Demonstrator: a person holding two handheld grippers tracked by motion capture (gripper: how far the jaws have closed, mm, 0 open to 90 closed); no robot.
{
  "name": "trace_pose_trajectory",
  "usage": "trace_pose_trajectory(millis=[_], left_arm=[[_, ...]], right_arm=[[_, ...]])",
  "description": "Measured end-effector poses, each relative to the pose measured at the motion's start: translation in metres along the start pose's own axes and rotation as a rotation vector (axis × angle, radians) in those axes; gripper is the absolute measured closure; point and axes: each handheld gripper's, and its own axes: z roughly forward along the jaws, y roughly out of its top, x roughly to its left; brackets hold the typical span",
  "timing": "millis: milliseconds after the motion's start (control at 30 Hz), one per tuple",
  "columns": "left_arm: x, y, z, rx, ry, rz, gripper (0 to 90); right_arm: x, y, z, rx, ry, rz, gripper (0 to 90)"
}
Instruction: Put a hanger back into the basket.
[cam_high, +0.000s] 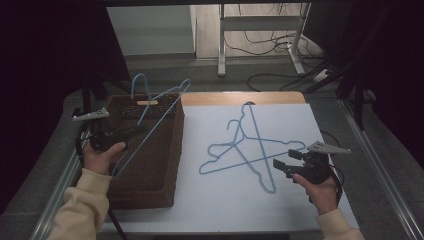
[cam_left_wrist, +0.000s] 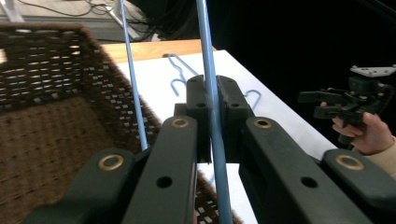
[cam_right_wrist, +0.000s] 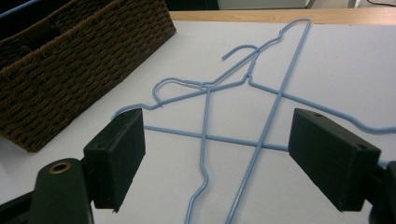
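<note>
Up close, left tool (cam_left_wrist: 212, 112) clamps a blue hanger (cam_left_wrist: 208, 70) (over basket (cam_high: 150, 165)) — right tool (cam_right_wrist: 217, 154) agape.

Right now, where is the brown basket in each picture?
High view: the brown basket sits left of centre on the white table top, below the left gripper.
Left gripper view: it covers the left side, behind the jaws.
Right gripper view: it is at the upper left.
Shared landmark: the two crossed blue hangers lying on the white top beside it.
</note>
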Motion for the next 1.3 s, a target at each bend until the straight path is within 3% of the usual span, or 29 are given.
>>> trace_pose_trajectory(millis=[167, 600, 1067, 1133, 1167, 1233, 1300], left_arm=[[0.014, -0.003, -0.01, 0.021, -0.004, 0.008, 85.5], [0.042, -0.023, -0.03, 0.065, 0.028, -0.032, 85.4], [0.058, -0.037, -0.012, 0.156, 0.035, -0.057, 85.4], [0.06, -0.038, -0.01, 0.175, 0.059, -0.055, 85.3], [0.061, -0.039, -0.008, 0.191, 0.091, -0.05, 85.1], [0.063, -0.039, -0.006, 0.23, 0.227, -0.043, 79.8], [0.066, -0.04, -0.007, 0.247, 0.326, -0.028, 71.6]], right_arm=[[-0.001, 0.0, 0.0, 0.005, -0.002, 0.004, 18.9], [-0.001, -0.001, 0.001, 0.01, -0.009, 0.007, 19.0], [-0.002, -0.001, 0.002, 0.011, -0.008, 0.011, 19.1], [-0.002, -0.001, 0.002, 0.011, -0.01, 0.011, 19.1], [-0.002, -0.001, 0.002, 0.011, -0.01, 0.011, 19.1], [-0.002, -0.001, 0.002, 0.011, -0.008, 0.011, 19.1], [-0.001, -0.001, 0.002, 0.011, -0.007, 0.009, 19.1]])
